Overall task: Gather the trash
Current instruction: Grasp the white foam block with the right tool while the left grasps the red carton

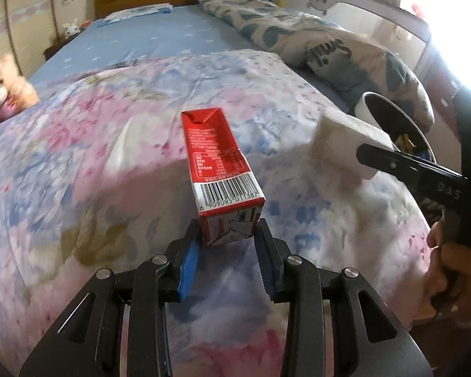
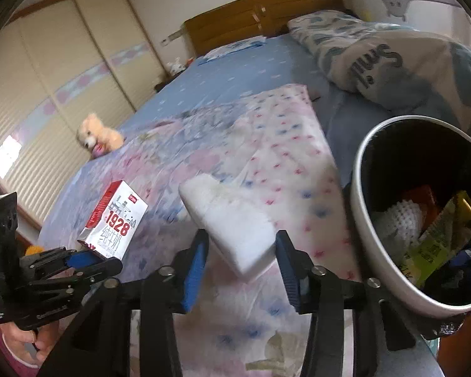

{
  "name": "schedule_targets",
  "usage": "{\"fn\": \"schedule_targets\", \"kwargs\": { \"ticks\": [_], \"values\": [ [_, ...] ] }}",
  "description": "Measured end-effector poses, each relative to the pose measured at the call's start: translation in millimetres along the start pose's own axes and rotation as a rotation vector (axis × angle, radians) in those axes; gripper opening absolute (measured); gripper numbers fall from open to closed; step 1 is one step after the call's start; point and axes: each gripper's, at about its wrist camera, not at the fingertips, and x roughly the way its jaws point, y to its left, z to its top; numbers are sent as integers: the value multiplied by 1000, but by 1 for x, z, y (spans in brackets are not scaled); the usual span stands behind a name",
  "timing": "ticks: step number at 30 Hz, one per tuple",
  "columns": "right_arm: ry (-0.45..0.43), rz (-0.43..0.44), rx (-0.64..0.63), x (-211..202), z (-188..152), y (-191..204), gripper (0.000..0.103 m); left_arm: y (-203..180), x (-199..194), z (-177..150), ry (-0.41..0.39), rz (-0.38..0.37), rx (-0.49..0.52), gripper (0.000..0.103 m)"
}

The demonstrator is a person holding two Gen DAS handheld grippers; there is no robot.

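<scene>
My left gripper [image 1: 229, 235] is shut on the bottom end of a red milk carton [image 1: 219, 169] and holds it above the flowered quilt; the carton also shows in the right wrist view [image 2: 113, 223]. My right gripper [image 2: 241, 251] is shut on a white foam block [image 2: 232, 223], which shows in the left wrist view [image 1: 345, 144] next to the bin. A white trash bin [image 2: 364, 220] with a black inside stands at the right, holding wrappers and other trash. The foam block is just left of the bin's rim.
A flowered quilt [image 1: 110, 157] covers the near part of the bed, with a blue sheet [image 1: 147, 40] beyond. A teddy bear [image 2: 100, 136] sits at the left edge. Pillows [image 2: 392, 62] lie at the right, a wooden headboard [image 2: 260, 15] at the back.
</scene>
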Motion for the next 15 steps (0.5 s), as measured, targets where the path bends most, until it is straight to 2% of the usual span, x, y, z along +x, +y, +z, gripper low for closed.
{"fn": "schedule_targets", "kwargs": {
  "ticks": [2, 4, 6, 10, 11, 12, 13, 15],
  "values": [
    [16, 4, -37, 1, 0, 3, 76, 3, -4, -2, -12, 13, -22, 45],
    [17, 4, -87, 1, 0, 8, 81, 6, -11, -4, -41, 44, -51, 74],
    [17, -10, -132, 2, 3, 11, 81, 5, -16, -3, -76, 62, -68, 76],
    [0, -52, -199, 6, 7, 18, 80, 1, -8, 6, -79, 116, -86, 76],
    [8, -41, -212, 9, 9, 20, 78, 1, -3, 8, -65, 123, -87, 75],
    [21, -39, -211, 13, 9, 21, 77, 0, 1, 9, -54, 129, -86, 66],
    [36, -41, -204, 17, 10, 21, 72, 0, 6, 9, -42, 127, -84, 47],
    [63, -35, -182, 23, 8, 20, 50, 1, 13, 6, -4, 95, -94, 31]
  ]
}}
